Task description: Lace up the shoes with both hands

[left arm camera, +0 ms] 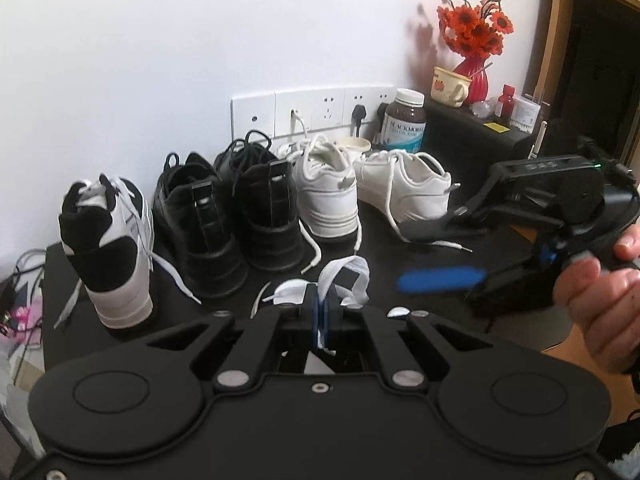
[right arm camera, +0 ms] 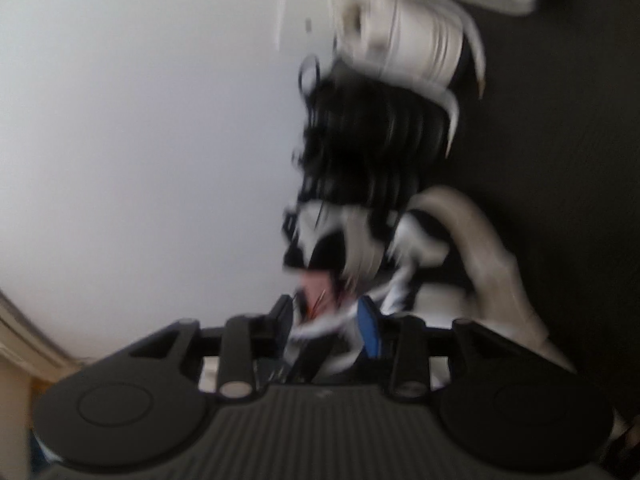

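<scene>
The left tool is clamping a white lace low over the dark counter, in front of a row of shoes standing heel-on along the wall. The right tool, gripped by a hand, is standing partly open, nothing visibly pinched; in its own blurred view some lace is lying between the jaws, but whether it is touching I cannot tell. This is looking like a mid-lacing handover: next the right tool is needing to close on a free stretch of lace. Room is lying open right of the shoes; the counter's left edge is sitting near the black-and-white shoe.
</scene>
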A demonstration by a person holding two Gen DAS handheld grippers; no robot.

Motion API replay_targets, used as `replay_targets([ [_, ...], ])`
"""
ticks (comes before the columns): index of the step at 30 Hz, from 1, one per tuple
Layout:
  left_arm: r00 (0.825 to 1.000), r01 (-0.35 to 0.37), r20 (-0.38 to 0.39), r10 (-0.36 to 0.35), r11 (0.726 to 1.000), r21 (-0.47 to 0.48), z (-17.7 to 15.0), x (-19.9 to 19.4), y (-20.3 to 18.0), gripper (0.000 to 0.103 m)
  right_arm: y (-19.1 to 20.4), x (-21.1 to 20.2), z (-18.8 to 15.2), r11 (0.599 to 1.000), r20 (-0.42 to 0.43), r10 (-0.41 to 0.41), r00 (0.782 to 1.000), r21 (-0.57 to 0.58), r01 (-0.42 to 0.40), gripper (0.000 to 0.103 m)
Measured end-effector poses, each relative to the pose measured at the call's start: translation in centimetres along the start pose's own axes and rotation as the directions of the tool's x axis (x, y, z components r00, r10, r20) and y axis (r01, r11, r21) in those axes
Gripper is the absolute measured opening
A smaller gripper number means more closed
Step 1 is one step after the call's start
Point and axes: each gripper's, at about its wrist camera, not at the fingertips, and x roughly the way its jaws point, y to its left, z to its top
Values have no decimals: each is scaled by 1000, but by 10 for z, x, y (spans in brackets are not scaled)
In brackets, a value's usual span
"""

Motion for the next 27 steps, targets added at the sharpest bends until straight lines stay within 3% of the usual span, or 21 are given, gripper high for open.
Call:
replay_targets([
  [3,1000,1,2,-1,1000,26,0,-2,-5,2,-4,23,-9,999,-67,22,998,49,-19,36],
  [7,1000,19,-9,-19,996,84,-4,-4,-16,2,-12,27,-8,986,-13,89,996,143,-87,36],
  [11,999,33,-16,-32,992,125,-5,-6,-24,2,-16,25,-9,982,-2,112,994,156,-110,36],
  [13,999,42,-22,-39,990,137,-6,-5,-26,2,-16,24,-11,981,17,124,992,145,-125,21],
  [14,999,43,-25,-40,989,144,-6,-5,-27,2,-15,23,-12,981,34,132,991,136,-136,8],
  [16,999,46,-30,-42,987,153,-7,-5,-29,2,-12,16,-14,981,88,148,985,114,-158,4],
  [21,998,54,-26,-51,984,171,-8,-10,-30,1,-8,-15,-9,962,252,236,939,77,-262,3],
  [24,998,51,-35,-46,986,159,-10,-10,-27,1,-7,-31,-3,953,307,263,915,66,-296,3],
  [27,999,33,-39,-28,991,132,-11,-11,-20,0,-4,-40,-3,954,330,269,905,37,-297,3],
])
